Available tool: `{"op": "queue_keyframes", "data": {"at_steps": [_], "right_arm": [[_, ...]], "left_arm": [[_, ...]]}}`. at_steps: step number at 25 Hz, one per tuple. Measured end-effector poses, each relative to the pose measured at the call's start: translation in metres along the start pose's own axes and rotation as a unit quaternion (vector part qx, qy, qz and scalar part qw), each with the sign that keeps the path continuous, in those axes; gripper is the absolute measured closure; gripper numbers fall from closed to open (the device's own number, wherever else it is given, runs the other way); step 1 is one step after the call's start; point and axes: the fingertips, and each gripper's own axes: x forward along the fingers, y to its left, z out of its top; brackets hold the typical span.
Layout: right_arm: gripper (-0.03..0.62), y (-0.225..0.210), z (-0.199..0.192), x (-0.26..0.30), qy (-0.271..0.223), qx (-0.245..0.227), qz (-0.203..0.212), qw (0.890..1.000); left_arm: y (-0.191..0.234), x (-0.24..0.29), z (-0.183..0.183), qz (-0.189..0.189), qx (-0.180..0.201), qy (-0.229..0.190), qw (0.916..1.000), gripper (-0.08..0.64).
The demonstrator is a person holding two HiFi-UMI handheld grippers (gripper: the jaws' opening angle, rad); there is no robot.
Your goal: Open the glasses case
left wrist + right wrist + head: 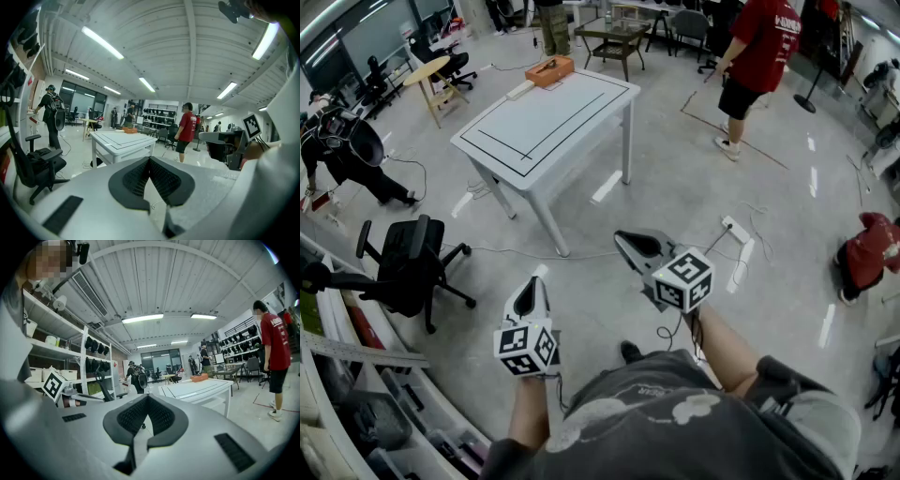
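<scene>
While both tools hang over open floor well short of the white table (581, 131), the task reads as not begun.

- Tool state: left gripper (531, 281) has its jaws brought together at the tips, with nothing between them. Right gripper (620, 237) is the same, closed on nothing. Both point roughly level toward the table.
- Target: an orange box-like item, which I take to be the glasses case (549, 69), lies at the far corner of the table, close to the far edge. A flat pale item (520, 90) sits just beside it on the left edge. Whether the lid is closed is too small to tell; judged unopened.
- Done: nothing visible.
- Left to do (my judgement): walk up, get a hold on the case, steady it with one tool, lift the lid with the other.

Room for moving:
- The tabletop is otherwise bare, with a black outline drawn inside its edges.
- The case lies near the far edge, so a push could send it off.
- The near corner of the table points at the person, and the floor between is open but crossed by a cable (581, 255), with a power strip (736, 230) to the right.
- An office chair (408, 262) stands left of the path, and shelving (356, 412) runs along the left.
- A person in a red shirt (759, 52) stands beyond the table's right side, well apart.
</scene>
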Motion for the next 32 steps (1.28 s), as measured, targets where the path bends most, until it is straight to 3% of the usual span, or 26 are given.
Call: {"op": "queue_keyframes", "data": {"at_steps": [12,15,20,27,32], "right_arm": [[0.594,0.029,-0.028,-0.003,0.023,0.016,-0.006,1.0],[0.594,0.03,-0.038,-0.005,0.027,0.015,-0.024,0.999],[0.592,0.024,-0.03,0.005,-0.019,0.078,-0.008,0.997],[0.592,-0.038,-0.035,0.045,-0.007,0.078,-0.015,0.997],[0.592,-0.131,-0.04,0.086,0.004,0.09,-0.003,0.996]], "left_arm": [[0.012,-0.022,-0.028,-0.018,0.001,0.018,0.9997,0.558],[0.014,-0.023,-0.037,-0.026,-0.004,0.024,0.9994,0.558],[0.018,-0.013,-0.038,-0.033,-0.006,0.031,0.999,0.558],[0.03,0.043,-0.034,-0.017,-0.008,0.051,0.9985,0.558],[0.036,0.13,-0.014,0.017,-0.008,0.058,0.9982,0.558]]}}
